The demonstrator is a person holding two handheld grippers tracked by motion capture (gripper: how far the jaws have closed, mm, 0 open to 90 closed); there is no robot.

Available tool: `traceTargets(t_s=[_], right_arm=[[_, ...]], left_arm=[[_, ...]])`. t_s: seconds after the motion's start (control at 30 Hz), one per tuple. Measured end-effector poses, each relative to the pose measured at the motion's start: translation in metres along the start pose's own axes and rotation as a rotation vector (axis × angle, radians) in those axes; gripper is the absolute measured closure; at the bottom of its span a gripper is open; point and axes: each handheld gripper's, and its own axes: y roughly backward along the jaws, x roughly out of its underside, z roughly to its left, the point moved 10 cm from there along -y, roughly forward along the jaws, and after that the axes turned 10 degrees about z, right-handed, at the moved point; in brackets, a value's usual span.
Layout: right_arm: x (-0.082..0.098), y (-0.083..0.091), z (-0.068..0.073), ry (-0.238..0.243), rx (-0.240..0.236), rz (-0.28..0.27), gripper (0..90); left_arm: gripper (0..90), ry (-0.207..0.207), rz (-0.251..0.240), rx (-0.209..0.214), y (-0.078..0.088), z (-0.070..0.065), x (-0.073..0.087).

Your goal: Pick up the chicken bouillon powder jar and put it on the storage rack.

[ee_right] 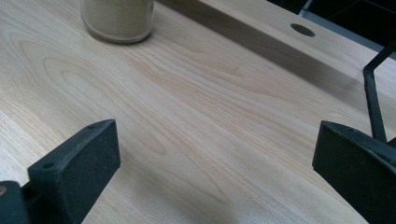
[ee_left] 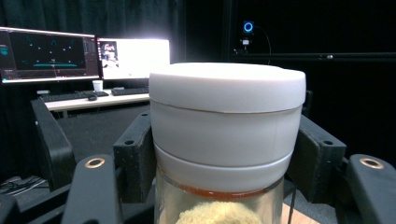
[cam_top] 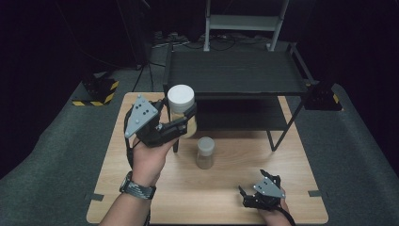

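Note:
A clear jar with a white lid (cam_top: pixel 181 99) hangs above the table's left part, near the front edge of a black shelf rack (cam_top: pixel 235 73). My left gripper (cam_top: pixel 181 123) is shut on it, its black jaws pressing the jar's sides just below the lid (ee_left: pixel 227 116). Pale yellowish contents show through the glass (ee_left: pixel 219 214). A second, smaller jar of beige grains (cam_top: pixel 205 152) stands upright mid-table, and its base (ee_right: pixel 117 18) also appears in the right gripper view. My right gripper (cam_top: pixel 248 192) rests low at the table's front right, open, with bare wood between its jaws (ee_right: pixel 210 154).
The wooden table (cam_top: pixel 155 188) carries the two-level black rack, whose leg (ee_right: pixel 373 100) stands near my right gripper. A grey step frame (cam_top: pixel 244 23) stands behind. Monitors (ee_left: pixel 84 58) and a keyboard sit on a desk beyond the left gripper.

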Motion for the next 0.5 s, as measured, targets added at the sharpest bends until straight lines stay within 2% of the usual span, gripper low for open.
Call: traceTargets(t_s=[0.17,0.5], right_arm=[[0.0,0.0,0.0,-0.002,-0.003,-0.004,0.1],[0.001,0.001,0.0,-0.002,-0.005,-0.008,0.1]], left_arm=[[34.2,-0.017,-0.002,-0.019,-0.008,0.002,-0.013],[34.2,-0.024,-0.006,-0.047,-0.029,0.012,-0.037]])
